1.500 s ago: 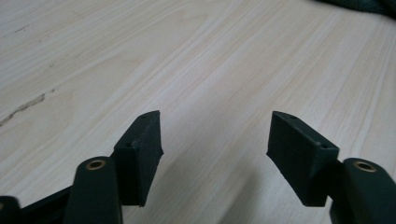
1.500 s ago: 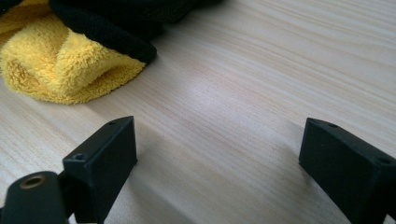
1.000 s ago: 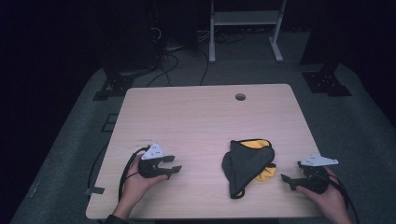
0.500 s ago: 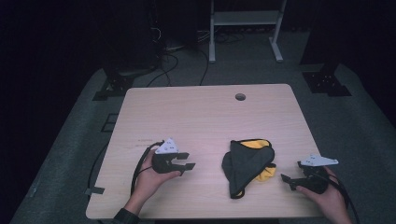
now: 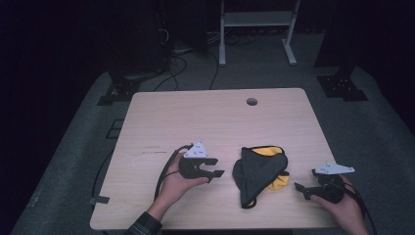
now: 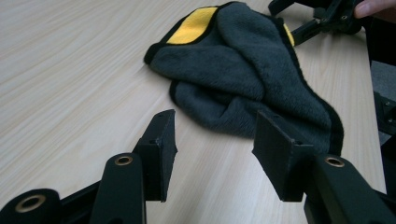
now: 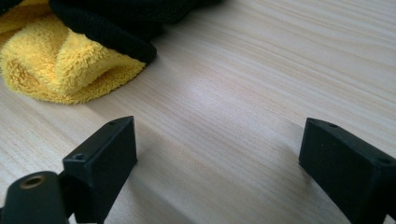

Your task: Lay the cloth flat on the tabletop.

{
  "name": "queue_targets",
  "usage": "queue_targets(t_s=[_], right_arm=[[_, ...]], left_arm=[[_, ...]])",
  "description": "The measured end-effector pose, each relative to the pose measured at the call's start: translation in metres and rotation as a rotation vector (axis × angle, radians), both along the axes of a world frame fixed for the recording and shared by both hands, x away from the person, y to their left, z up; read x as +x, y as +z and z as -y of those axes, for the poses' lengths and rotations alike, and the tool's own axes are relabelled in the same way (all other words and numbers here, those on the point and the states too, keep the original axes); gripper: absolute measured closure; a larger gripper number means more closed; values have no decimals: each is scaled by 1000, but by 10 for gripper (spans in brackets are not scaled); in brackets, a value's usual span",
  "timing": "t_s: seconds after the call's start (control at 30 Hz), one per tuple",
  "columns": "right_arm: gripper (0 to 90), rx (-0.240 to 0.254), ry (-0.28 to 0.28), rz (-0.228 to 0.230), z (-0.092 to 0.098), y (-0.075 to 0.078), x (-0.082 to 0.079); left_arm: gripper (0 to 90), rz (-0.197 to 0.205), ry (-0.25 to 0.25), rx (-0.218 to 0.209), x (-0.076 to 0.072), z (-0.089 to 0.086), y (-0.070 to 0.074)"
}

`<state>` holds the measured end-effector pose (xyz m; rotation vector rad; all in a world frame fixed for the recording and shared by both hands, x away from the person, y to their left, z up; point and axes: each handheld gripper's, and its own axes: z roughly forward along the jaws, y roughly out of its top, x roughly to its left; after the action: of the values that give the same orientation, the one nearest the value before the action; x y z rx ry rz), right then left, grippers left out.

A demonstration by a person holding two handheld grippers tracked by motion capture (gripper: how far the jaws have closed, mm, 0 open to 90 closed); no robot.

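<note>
Left gripper (image 5: 215, 170) jaws parted, empty, grey-yellow cloth (image 5: 257, 171) just ahead. Right gripper (image 5: 301, 188) jaws wide, empty, cloth ahead-left.

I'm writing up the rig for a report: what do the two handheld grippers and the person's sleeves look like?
Both grippers are black, each with two flat, blocky jaws. The left gripper and right gripper each carry a light grey three-cornered plate with small dark marks, and a black cable trails from each. Brass-coloured screw inserts show in the jaw arms. A dark plaid sleeve covers the left forearm.
</note>
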<state>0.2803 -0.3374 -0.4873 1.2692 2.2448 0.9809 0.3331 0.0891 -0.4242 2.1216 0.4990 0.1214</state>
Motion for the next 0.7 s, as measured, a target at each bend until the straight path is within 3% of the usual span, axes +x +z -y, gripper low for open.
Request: queue_targets(t_s=[0.7], right_arm=[[101,0,0,0,0,0,0]], left_arm=[[436,1,-132,15,-3,69,-6]])
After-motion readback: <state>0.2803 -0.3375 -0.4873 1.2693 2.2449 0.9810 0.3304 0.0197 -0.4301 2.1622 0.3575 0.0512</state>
